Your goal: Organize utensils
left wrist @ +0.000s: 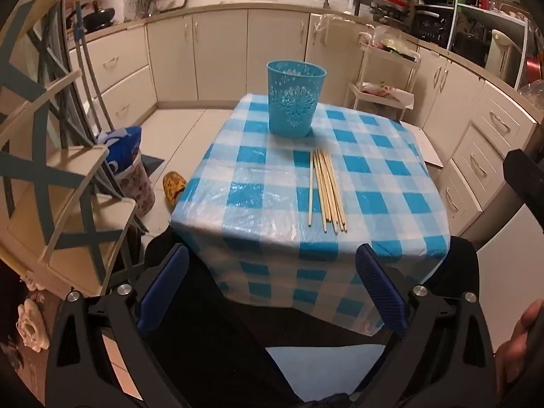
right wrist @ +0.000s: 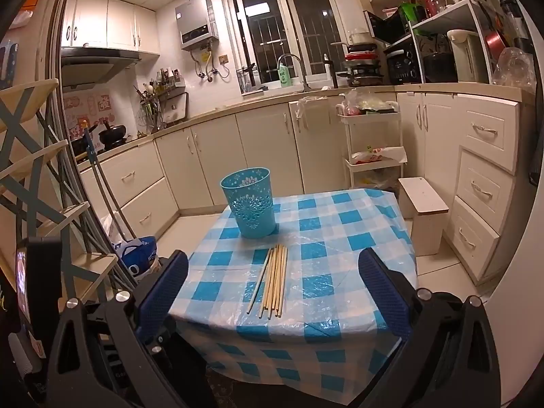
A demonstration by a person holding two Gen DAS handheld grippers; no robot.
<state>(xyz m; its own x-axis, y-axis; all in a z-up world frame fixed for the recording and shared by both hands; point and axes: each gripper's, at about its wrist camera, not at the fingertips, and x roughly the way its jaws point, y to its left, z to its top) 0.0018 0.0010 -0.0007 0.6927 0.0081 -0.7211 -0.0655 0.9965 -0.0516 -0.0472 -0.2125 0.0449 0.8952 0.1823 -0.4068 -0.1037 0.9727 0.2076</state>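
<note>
On the table (left wrist: 384, 183): cup (left wrist: 295, 98) upright toward the far edge, chopsticks (left wrist: 326, 190) bundled flat just before it, apart from it, ends toward the near edge. Beyond the table, cabinets (right wrist: 210, 156); right of it, a cart (right wrist: 374, 142) and a stool (right wrist: 423, 204).

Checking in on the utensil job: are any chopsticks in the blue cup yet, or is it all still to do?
Nothing looks done. The chopsticks all lie in a loose bundle on the checked tablecloth, in front of the blue cup, which stands upright; its inside is not visible. Nothing is in hand: the left gripper and right gripper are both open and empty, short of the table. Every chopstick remains to be moved.
</note>
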